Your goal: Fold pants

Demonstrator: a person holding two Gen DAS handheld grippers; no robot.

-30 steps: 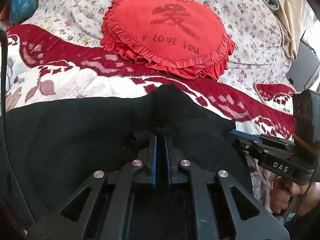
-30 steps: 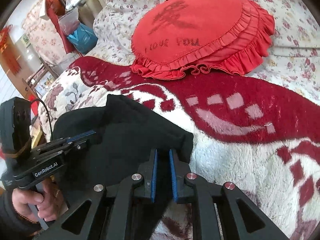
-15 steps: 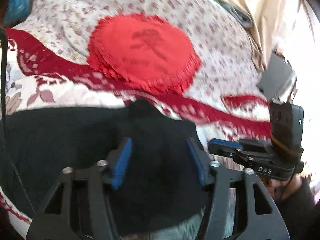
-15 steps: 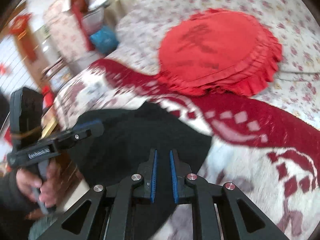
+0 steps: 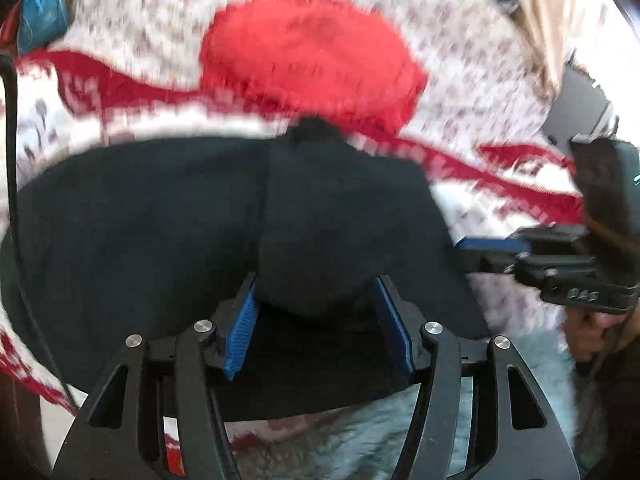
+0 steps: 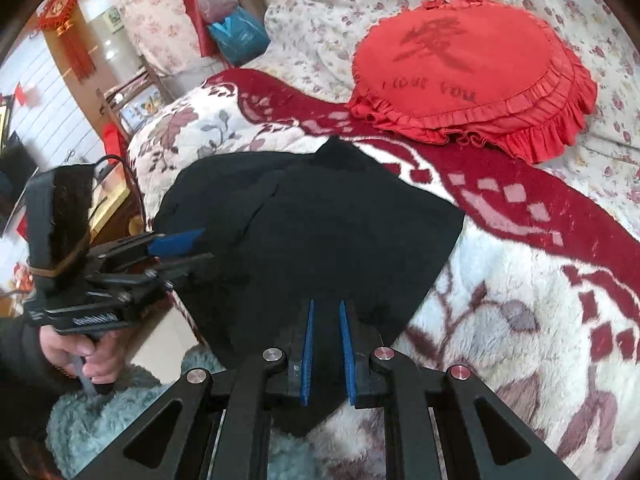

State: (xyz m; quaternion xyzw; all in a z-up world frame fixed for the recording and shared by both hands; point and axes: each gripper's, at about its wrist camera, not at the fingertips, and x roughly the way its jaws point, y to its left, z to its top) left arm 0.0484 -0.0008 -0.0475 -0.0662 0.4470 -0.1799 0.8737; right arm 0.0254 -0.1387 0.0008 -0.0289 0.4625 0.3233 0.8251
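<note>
Black pants (image 6: 320,232) lie folded on the red and white blanket at the near edge of the bed; they also show in the left wrist view (image 5: 200,216). My left gripper (image 5: 318,292) is open wide over the pants, with a fold of black cloth bulging between its blue pads; it shows at the left in the right wrist view (image 6: 188,248). My right gripper (image 6: 326,312) has its pads close together on the near edge of the pants. It shows at the right in the left wrist view (image 5: 480,252), at the pants' right edge.
A round red frilled cushion (image 6: 476,68) lies beyond the pants on the floral bedcover (image 6: 320,20). A fluffy grey-green rug (image 6: 120,408) lies below the bed edge. Furniture and a blue bag (image 6: 240,36) stand at the far left.
My left gripper has opened and let go of the pants, then drawn back. My right gripper has pulled back toward the near edge, still pinching cloth. The pants lie flatter.
</note>
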